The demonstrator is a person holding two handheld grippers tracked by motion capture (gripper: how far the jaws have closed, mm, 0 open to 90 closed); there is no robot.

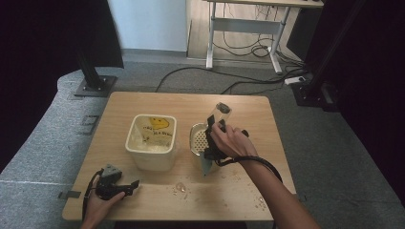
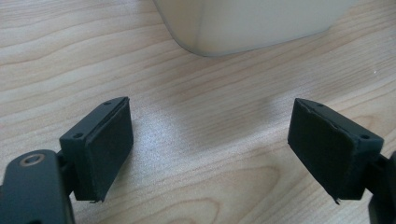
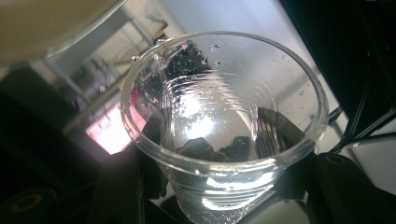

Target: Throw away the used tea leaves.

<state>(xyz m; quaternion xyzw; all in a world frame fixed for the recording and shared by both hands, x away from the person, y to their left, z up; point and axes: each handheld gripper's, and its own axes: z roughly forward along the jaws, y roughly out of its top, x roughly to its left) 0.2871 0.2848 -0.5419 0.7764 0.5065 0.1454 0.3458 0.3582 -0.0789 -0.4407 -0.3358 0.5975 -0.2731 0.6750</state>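
The right gripper (image 1: 214,128) holds a clear plastic cup (image 1: 220,113), its jaws pressed on the cup's lower body from both sides. In the right gripper view the cup (image 3: 224,116) faces the camera mouth first, beaded with droplets inside, and the dark pads (image 3: 275,128) show through its wall. From above, the cup is lifted off the table (image 1: 143,100) and tilted, to the right of the tub (image 1: 151,142) and a little farther back. Just below the cup, also right of the tub and near it, a round strainer (image 1: 198,138) with a dotted face lies on the wood, with the right hand (image 1: 233,140) partly over it.

The tub is pale, square with rounded corners, and has a yellow smiley print on its inside. It stands near the table's middle.

The left gripper (image 1: 126,187) rests low on the table in front of the tub, toward its left corner, with the left hand (image 1: 98,205) around its body. Its jaws stand wide with nothing between them; in the left gripper view the gripper (image 2: 210,140) frames bare wood, and the tub's (image 2: 252,23) rounded corner sits just beyond.

A small clear blob (image 1: 180,186) and some pale crumbs (image 1: 260,202) lie on the wood in front of the tub and to its right.
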